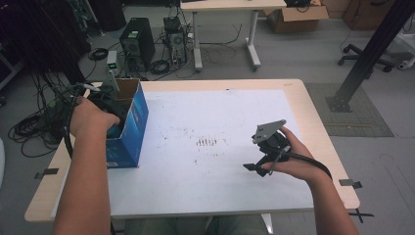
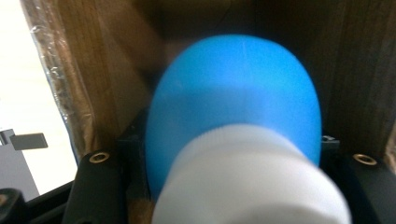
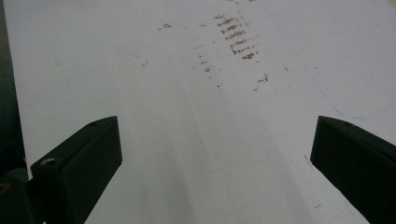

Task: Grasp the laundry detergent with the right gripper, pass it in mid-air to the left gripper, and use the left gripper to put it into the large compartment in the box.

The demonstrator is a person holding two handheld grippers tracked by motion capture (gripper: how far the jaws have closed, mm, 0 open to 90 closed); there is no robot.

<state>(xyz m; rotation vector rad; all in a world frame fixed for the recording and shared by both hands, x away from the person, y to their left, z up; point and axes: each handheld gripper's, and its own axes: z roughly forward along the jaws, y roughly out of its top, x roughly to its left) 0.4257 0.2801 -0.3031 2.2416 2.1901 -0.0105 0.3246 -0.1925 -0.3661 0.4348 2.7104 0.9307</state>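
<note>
My left hand (image 1: 90,115) is pushed into the open top of a blue box (image 1: 132,127) that stands at about 9 o'clock on the white sheet (image 1: 215,147), near the table's left edge. From above, my hand and the box wall hide most of my left gripper (image 1: 105,105), so I can see just a dark bit of it and its cable. My left gripper view looks inside the box, where the brown cardboard walls are close all around. There a blue rounded bottle (image 2: 233,98) with a white cap (image 2: 250,177) sits right between my black jaws. The picture is blurry and the bottle is so close that it covers the tips of the jaws. The jaws look pressed to both sides of the bottle, so my left gripper is holding it. The bottom of the bottle is hidden, and I cannot tell if it rests on the box floor. From above I cannot see the bottle at all. My right hand (image 1: 293,156) holds my right gripper (image 1: 250,167) at about 4 o'clock on the sheet, low over it, with the grey plate on top and the cable running back over my wrist. My right gripper view shows my right gripper (image 3: 215,154) with its two black jaws spread wide and nothing in between, just white sheet. Little brown marks (image 3: 238,39) are on the sheet ahead at 12 o'clock, and I can see the same brown marks (image 1: 206,142) from above in the middle. The table (image 1: 318,122) peeks out as a tan rim around the sheet.
</note>
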